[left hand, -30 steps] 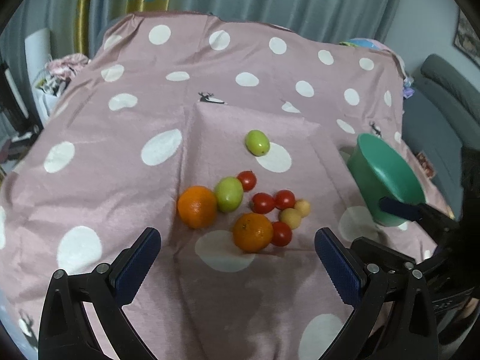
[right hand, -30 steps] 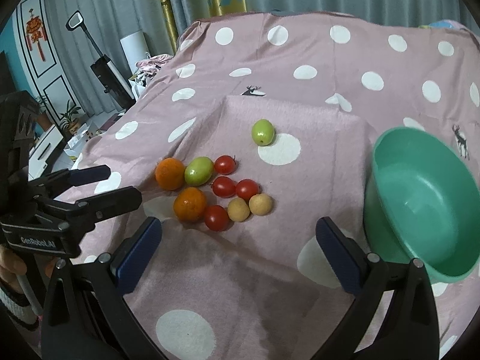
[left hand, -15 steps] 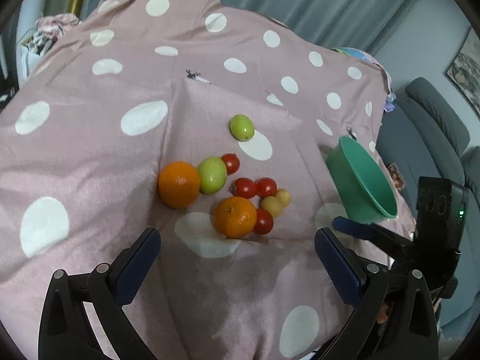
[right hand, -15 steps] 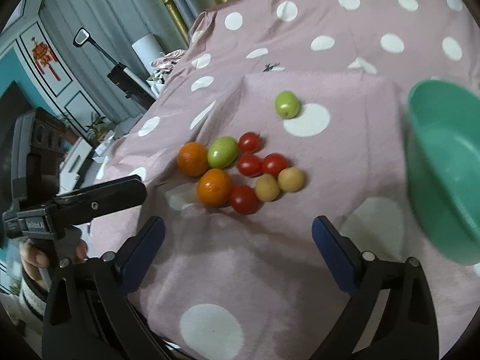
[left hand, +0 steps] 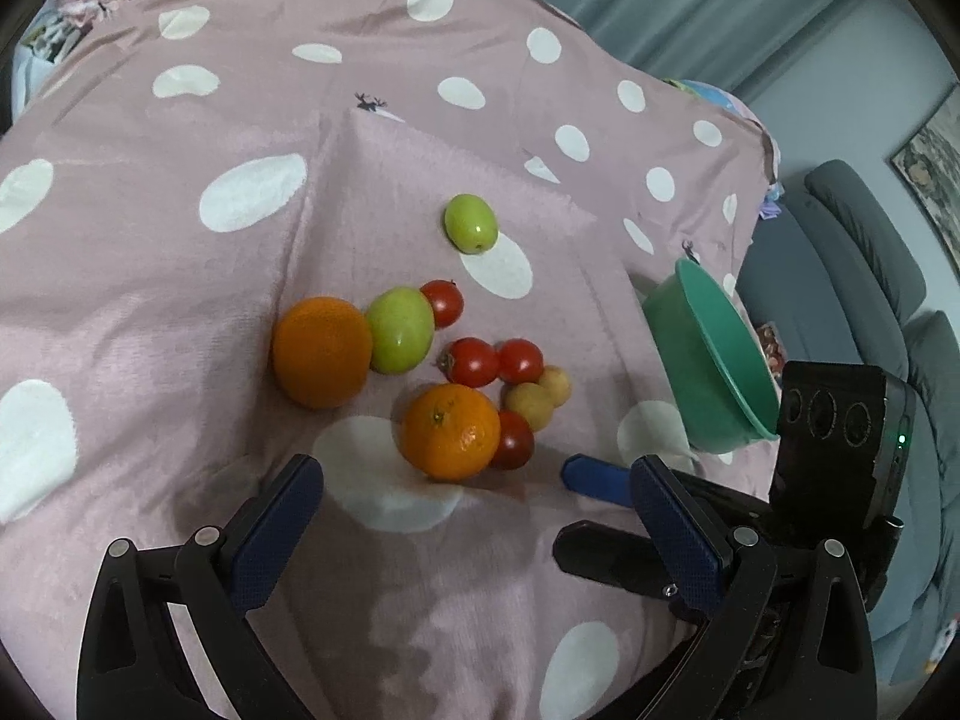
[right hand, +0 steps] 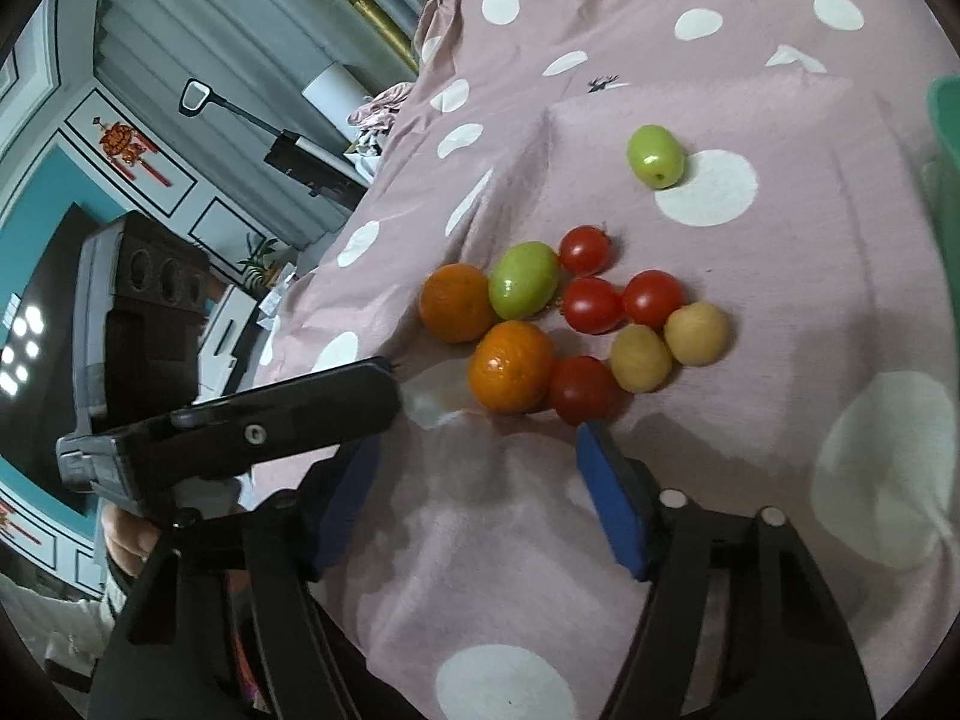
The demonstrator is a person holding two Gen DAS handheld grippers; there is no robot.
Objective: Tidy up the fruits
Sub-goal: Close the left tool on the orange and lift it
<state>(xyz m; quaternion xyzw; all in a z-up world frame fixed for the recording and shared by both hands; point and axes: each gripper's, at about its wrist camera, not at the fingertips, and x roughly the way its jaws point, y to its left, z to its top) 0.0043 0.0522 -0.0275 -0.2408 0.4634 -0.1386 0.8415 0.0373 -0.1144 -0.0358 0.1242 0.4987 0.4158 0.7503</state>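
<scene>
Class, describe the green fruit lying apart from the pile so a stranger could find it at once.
Start at the pink dotted cloth and find the fruit cluster in its middle. Beyond it, alone on the edge of a white dot, lies the small green fruit, touching no other fruit.

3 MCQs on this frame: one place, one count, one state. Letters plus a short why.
1. Where does the lone green fruit lie?
A. in the bowl
B. on the cloth, apart from the cluster
C. on top of an orange

2. How many red tomatoes are there?
A. two
B. four
C. six

3. What is in the green bowl?
A. no fruit visible
B. both oranges
C. the yellow fruits

Key: 1 B, it sits alone beyond the cluster, by a white dot. 2 B, four show in the right wrist view, one beside the larger green fruit. 3 A, all fruits lie on the cloth.
</scene>
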